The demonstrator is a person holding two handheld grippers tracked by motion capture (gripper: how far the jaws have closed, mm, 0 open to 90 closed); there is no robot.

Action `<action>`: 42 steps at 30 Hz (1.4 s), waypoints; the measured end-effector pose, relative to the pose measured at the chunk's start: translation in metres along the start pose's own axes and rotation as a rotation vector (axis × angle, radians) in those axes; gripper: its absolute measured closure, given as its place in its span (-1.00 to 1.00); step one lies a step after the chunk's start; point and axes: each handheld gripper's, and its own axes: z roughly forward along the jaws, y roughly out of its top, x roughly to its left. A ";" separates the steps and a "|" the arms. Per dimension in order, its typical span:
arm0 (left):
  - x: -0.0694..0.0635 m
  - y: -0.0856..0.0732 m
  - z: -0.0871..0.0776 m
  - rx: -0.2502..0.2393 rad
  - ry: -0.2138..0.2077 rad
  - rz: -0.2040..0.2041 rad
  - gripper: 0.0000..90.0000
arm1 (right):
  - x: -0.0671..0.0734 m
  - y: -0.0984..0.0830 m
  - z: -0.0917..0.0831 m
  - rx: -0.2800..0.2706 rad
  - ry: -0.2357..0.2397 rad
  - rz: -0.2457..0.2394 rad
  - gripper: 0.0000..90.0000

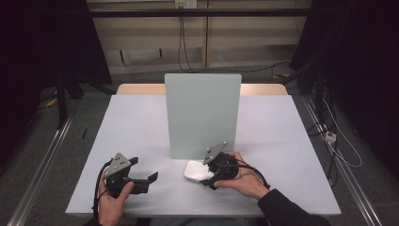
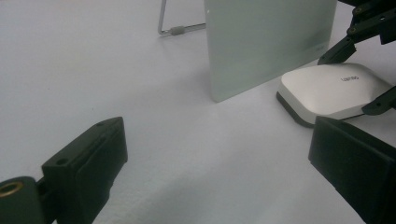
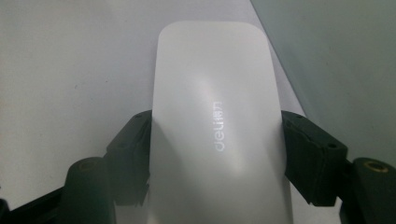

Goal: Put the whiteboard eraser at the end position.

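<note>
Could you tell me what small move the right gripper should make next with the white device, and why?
Probably a short, straight lift. The right gripper already has its jaws pressed on both long sides of the white device, which still seems to lie on the table right beside the upright pale green board. The left gripper is open and apart.

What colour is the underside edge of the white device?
Black base under a white top, clearest in the left gripper view.
</note>
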 end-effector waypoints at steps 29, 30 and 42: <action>-0.001 0.000 0.003 0.005 0.000 -0.009 -0.90 | -0.004 -0.004 -0.005 -0.066 -0.037 0.089 -0.83; -0.001 0.000 0.003 0.011 0.000 -0.004 -0.90 | -0.004 -0.004 -0.006 -0.072 -0.040 0.094 -0.83; 0.002 0.000 0.002 0.006 0.001 -0.006 -0.90 | -0.006 -0.005 -0.016 -0.182 -0.152 0.170 -0.84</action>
